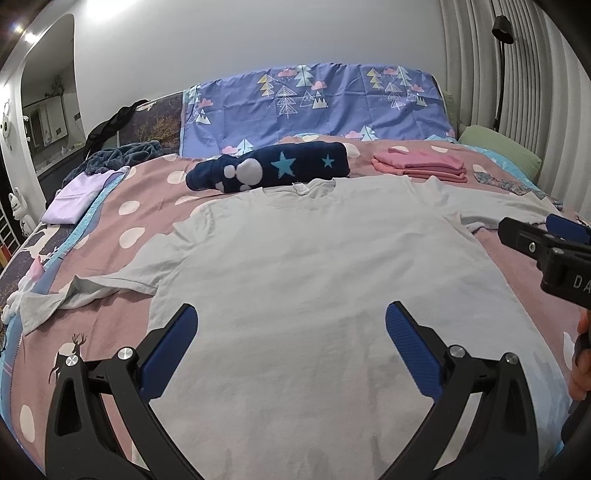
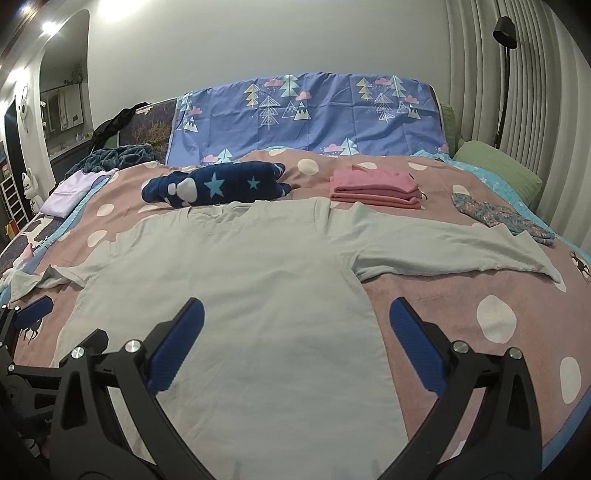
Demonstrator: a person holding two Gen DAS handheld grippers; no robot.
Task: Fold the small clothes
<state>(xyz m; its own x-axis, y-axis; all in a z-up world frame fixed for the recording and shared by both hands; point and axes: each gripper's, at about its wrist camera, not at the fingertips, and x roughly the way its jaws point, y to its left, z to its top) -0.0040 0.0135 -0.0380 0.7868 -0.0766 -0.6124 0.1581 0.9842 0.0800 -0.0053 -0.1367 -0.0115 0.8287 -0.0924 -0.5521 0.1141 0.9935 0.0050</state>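
Dim, soft indoor light; ceiling glare upper left; fisheye bending and dark corners.

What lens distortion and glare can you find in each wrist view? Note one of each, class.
Left wrist view: fisheye bends the ribbed wall panel into curves, black vignette in the corners, ceiling lights blown out; the grey T-shirt stays sharp. Right wrist view: same barrel bowing of the bedspread edge, glare from the lights top left, open right gripper sharp.
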